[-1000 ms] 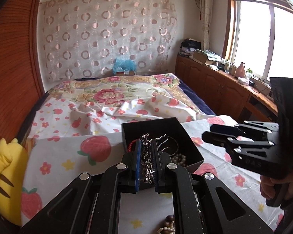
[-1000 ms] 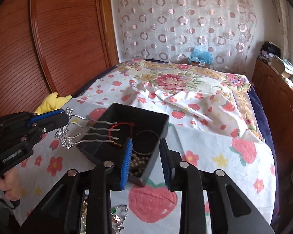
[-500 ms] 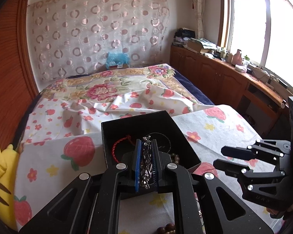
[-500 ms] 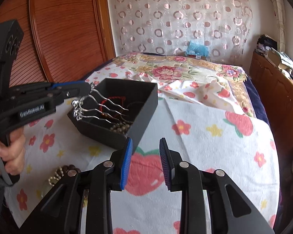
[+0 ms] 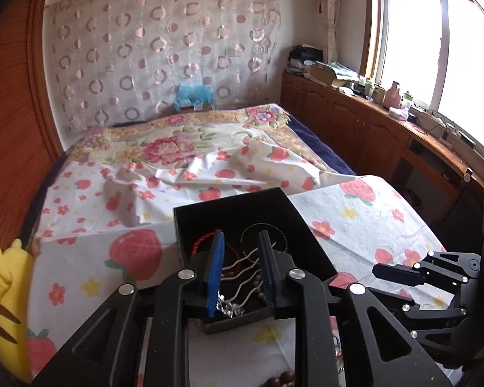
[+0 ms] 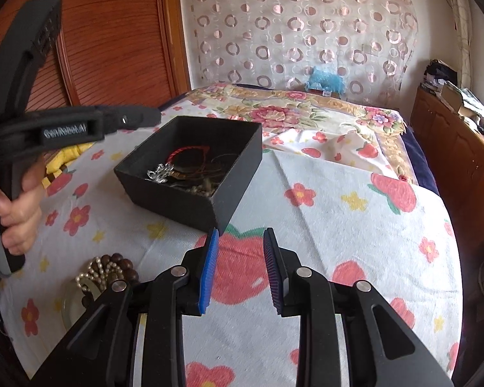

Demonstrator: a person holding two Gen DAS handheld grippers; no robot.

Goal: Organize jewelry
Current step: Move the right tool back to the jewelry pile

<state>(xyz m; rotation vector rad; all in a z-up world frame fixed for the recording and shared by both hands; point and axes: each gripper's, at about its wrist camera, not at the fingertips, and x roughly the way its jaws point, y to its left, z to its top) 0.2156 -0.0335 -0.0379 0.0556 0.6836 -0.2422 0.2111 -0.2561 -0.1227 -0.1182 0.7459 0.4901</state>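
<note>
At the left of the right wrist view, a hand [image 6: 13,216] holds the left tool [image 5: 240,264] over the black box [image 6: 235,174]. Its jaws have just been opening and it is released: the silver hair comb [image 5: 242,277] lies free in the box, between the blue pads but not pressed. The box stands on the tabletop [image 6: 338,225] with a strawberry cloth and also contains a red cord bracelet [image 6: 190,153], a thin dark ring and some pearls. The comb has wavy silver prongs and an ornate head; in the left wrist view its long axis runs from 7 o'clock, the head, to 1 o'clock, the prong tips. Brown beads and pearls [image 6: 108,269] lie at 7 o'clock from the box. The right tool [image 6: 238,269] is open and grasps nothing.
</note>
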